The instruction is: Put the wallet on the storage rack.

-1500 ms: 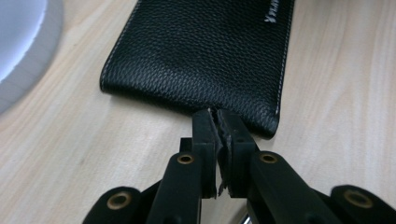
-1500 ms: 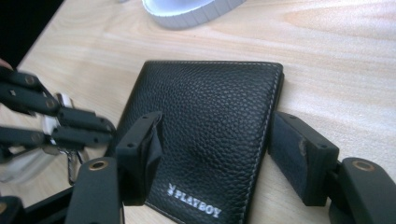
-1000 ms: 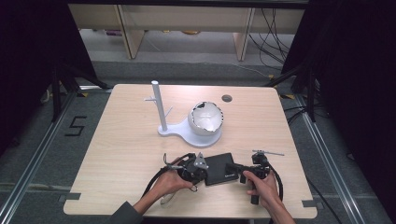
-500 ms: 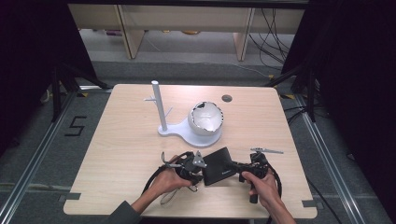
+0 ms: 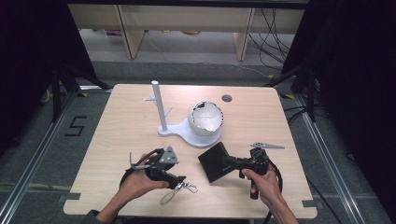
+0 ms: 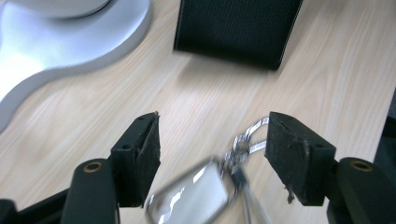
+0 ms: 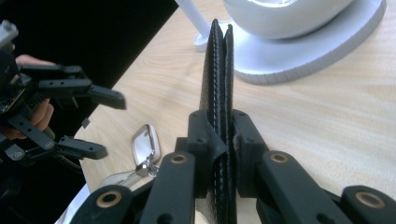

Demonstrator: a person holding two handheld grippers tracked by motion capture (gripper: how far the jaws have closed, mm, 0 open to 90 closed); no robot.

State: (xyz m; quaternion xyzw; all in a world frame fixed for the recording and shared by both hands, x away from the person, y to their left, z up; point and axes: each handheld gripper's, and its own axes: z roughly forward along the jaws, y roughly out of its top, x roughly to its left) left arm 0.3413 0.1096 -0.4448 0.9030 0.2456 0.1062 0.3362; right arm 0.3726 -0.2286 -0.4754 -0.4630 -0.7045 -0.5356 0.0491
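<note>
While reading from left to right across the table:
Left gripper [image 5: 180, 180]: jaws spread wide, gripping nothing, poised just over the keys.
Silver keys on a metal ring with a shiny fob [image 6: 205, 189]: lying on the pale wooden table [image 5: 116, 140] near its front edge, between the spread jaws in the left gripper view; judged light, hard and slippery, apt to skid or dangle; best pinched at the ring or the flat fob.
White stand with an upright peg post [image 5: 159, 105]: base flat on the table, well behind the keys.
White rounded bowl-like container [image 5: 205, 119]: seated on the stand's base; inside looks pale and bare, contents cannot be told.
Black textured leather wallet [image 7: 218, 70]: raised on edge, clamped at one end; judged light, soft-sided yet fairly stiff when folded, grippy grain; held firmly across the fold.
Right gripper [image 5: 233, 164]: clenched on the wallet.
</note>
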